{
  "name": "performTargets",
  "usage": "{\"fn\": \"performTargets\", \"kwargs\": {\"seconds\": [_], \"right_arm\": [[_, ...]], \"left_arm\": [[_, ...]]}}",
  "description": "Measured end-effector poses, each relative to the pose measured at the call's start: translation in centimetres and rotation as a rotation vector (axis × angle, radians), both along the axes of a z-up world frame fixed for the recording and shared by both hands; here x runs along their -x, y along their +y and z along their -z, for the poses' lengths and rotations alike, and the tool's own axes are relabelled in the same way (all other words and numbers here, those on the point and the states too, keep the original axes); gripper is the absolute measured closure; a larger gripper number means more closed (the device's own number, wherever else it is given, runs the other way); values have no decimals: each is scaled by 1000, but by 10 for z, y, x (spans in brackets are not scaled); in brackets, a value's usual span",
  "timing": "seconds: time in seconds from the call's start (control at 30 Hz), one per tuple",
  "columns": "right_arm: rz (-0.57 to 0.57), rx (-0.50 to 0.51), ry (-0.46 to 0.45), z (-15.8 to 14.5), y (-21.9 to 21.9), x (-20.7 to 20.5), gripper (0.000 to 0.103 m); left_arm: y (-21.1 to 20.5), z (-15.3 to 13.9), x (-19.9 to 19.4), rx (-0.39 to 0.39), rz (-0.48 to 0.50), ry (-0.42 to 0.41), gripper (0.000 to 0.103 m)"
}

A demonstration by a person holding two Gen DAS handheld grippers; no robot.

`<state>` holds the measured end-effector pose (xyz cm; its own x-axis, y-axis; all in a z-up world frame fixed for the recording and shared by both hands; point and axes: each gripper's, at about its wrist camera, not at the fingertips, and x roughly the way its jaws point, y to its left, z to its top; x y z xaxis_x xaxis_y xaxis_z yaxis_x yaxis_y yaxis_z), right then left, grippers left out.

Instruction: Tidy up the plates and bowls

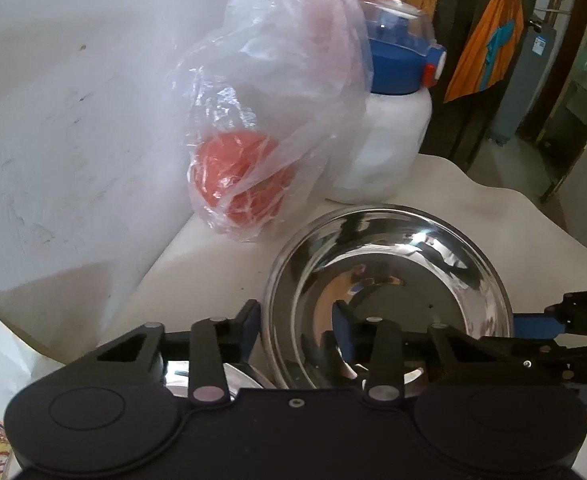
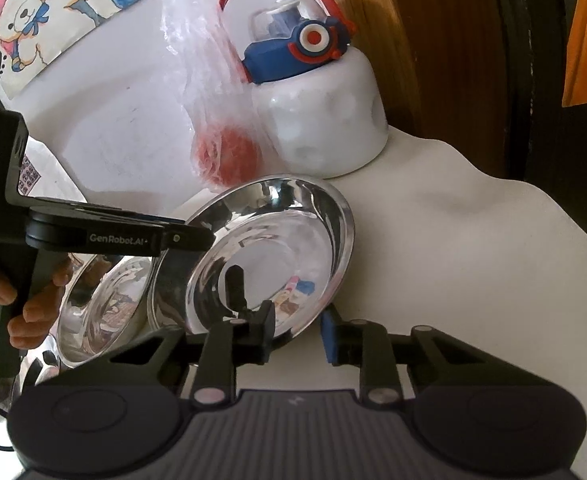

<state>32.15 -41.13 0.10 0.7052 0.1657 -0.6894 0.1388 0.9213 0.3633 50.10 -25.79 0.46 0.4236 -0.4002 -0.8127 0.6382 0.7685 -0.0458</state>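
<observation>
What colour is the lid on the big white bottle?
The lid is blue with a red-and-white round button, clearest in the right wrist view.

Steel dishes on a white table

A shiny steel plate (image 2: 269, 248) sits tilted, its near rim raised, overlapping a second steel bowl (image 2: 101, 316) beside it.

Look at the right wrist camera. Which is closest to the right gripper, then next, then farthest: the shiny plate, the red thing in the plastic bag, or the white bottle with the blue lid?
From the right gripper:
1. Shiny plate, its rim between the jaws.
2. Red thing in the plastic bag, behind the plate, left of the bottle.
3. White bottle, at the back; its base is only slightly farther than the bag.
</observation>
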Motion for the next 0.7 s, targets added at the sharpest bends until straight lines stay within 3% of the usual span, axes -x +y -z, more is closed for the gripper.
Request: {"fn": "performTargets", "kwargs": {"seconds": [0.13,0.4,0.47,0.6,0.7], "right_arm": [[18,-15,-1,0,-3,3,77],[85,-22,-15,-2,-14,18,81],[101,-20,-19,-3,-20,24,82],[121,-1,-51,-7,-24,36,83],[133,9,-81,-13,-23,43,83]], "left_arm": [[4,-1,-2,4,-24,7,72],[0,3,-4,28,-22,42,73],[-3,2,-1,34,-21,46,79],[-3,3,-1,98,-54,111,83],[0,0,6,151,-74,113,86]]}}
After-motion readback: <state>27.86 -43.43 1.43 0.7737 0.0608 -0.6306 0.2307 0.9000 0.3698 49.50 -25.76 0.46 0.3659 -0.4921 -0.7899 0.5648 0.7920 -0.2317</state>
